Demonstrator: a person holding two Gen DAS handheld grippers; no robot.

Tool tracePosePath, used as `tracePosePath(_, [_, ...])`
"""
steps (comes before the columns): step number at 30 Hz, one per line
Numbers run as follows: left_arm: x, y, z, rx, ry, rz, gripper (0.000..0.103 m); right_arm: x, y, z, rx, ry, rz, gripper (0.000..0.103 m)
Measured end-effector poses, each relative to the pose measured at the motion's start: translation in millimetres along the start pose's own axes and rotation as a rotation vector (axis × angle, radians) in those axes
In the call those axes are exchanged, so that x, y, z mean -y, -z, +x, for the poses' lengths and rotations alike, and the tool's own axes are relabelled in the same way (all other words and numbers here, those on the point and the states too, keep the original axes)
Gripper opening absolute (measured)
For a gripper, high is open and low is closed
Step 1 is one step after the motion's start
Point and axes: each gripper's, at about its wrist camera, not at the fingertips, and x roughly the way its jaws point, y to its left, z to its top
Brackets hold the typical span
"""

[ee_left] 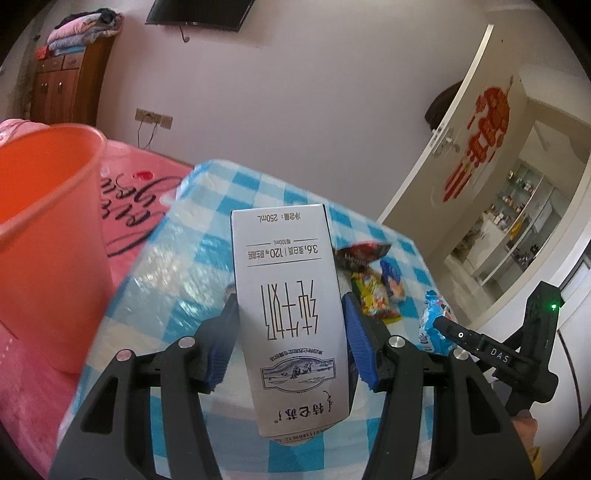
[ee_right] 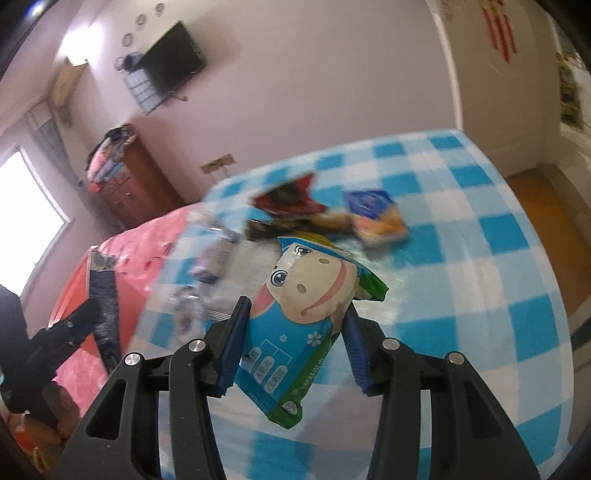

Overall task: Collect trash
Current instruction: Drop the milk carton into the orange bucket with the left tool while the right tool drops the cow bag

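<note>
My left gripper [ee_left: 290,306] is shut on a white milk carton [ee_left: 288,295] with black Chinese print, held above the blue-checked table [ee_left: 177,295]. An orange bin [ee_left: 44,221] stands to its left, on the pink bed. My right gripper [ee_right: 295,314] is shut on a blue and green snack wrapper [ee_right: 291,325] with a cartoon cow face, lifted over the table [ee_right: 461,258]. That wrapper and the right gripper also show in the left wrist view [ee_left: 436,325]. More wrappers lie on the table: a red-black one [ee_right: 288,199], a blue-orange one [ee_right: 376,218] and a yellow one [ee_left: 373,299].
A pink bedspread [ee_left: 136,206] lies left of the table. A wooden cabinet [ee_left: 66,85] with folded clothes stands by the far wall, under a wall TV [ee_left: 199,13]. An open door [ee_left: 461,147] is at right. The left gripper and carton appear blurred in the right wrist view [ee_right: 103,295].
</note>
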Motion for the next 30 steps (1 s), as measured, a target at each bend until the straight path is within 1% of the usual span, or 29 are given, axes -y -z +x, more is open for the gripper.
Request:
tracePosePath(4, [-9,-16,-24,0.061,-0.002,-0.005,0.057,-45,-15,-1,-0.002,-0.083,-0.059,0.049])
tracePosePath(9, [-33,-40,-60,0.141,-0.041,-0.039,0.057,-104,-32,9,-0.032,-0.209,-0.124,0.049])
tracePosePath(15, [-74,-63,-101,0.219,-0.163,-0.077,0.057,-191,-48,30,-0.071,-0.353,-0.253,0.049])
tracePosePath(18, [-94,-72,-115,0.252,-0.228,-0.099,0.057,-234,-54,42,-0.085,-0.422,-0.314,0.049])
tracePosePath(20, [-106,-77,-121,0.264,-0.26,-0.123,0.057,-262,-58,50,-0.091,-0.465,-0.343,0.049])
tracePosePath(23, [-126,-80,-125,0.27,-0.29,-0.166,0.057,-298,-59,59,-0.089,-0.508,-0.384,0.049])
tracePosePath(28, [-151,-78,-118,0.252,-0.324,-0.225,0.057,-342,-57,80,-0.11,-0.552,-0.421,0.05])
tracePosePath(30, [-157,-74,-114,0.239,-0.333,-0.237,0.057,-354,-54,89,-0.115,-0.558,-0.437,0.052])
